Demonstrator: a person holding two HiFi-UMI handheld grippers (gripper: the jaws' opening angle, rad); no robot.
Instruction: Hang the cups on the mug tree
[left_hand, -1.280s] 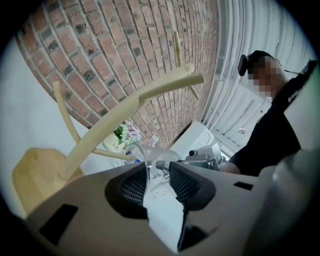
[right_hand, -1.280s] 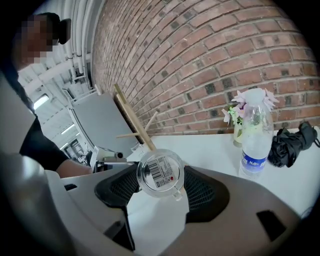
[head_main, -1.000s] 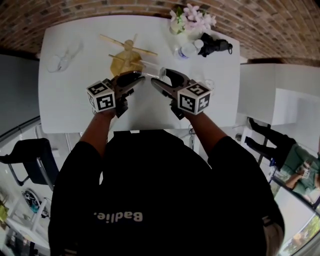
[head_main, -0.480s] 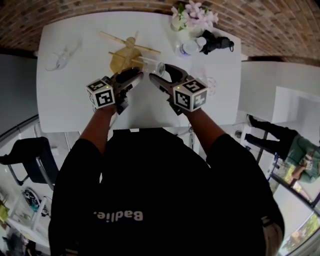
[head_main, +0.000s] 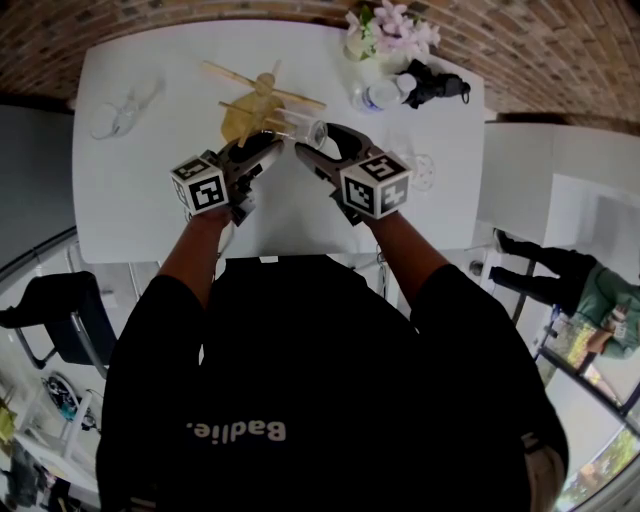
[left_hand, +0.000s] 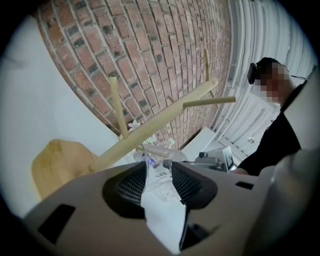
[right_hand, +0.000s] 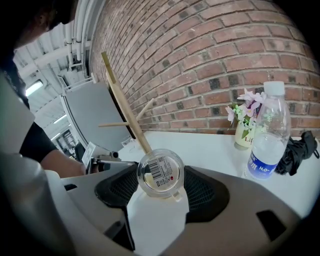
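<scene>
The wooden mug tree (head_main: 262, 98) stands on a round base at the table's far middle, its pegs bare. A clear glass cup (right_hand: 160, 172) with a barcode sticker on its bottom sits between the pads of my right gripper (right_hand: 161, 186), which is shut on it close to the tree's pole (right_hand: 131, 120). In the head view this cup (head_main: 304, 129) hangs just right of the tree. My left gripper (head_main: 266, 147) is beside it at the tree's base. Its jaws are opening and the pads (left_hand: 134, 186) press on nothing; the cup shows just past the tips. A second clear cup (head_main: 122, 112) lies at the far left.
A water bottle (head_main: 374, 97), a vase of pink flowers (head_main: 386, 32) and a black bundle (head_main: 436, 84) crowd the table's far right corner. Another clear glass (head_main: 421, 171) stands near the right edge. A brick wall runs behind the table (head_main: 150, 200).
Both grippers have moved a little farther from me toward the mug tree, and the right one has carried the cup up next to the tree's pole.
</scene>
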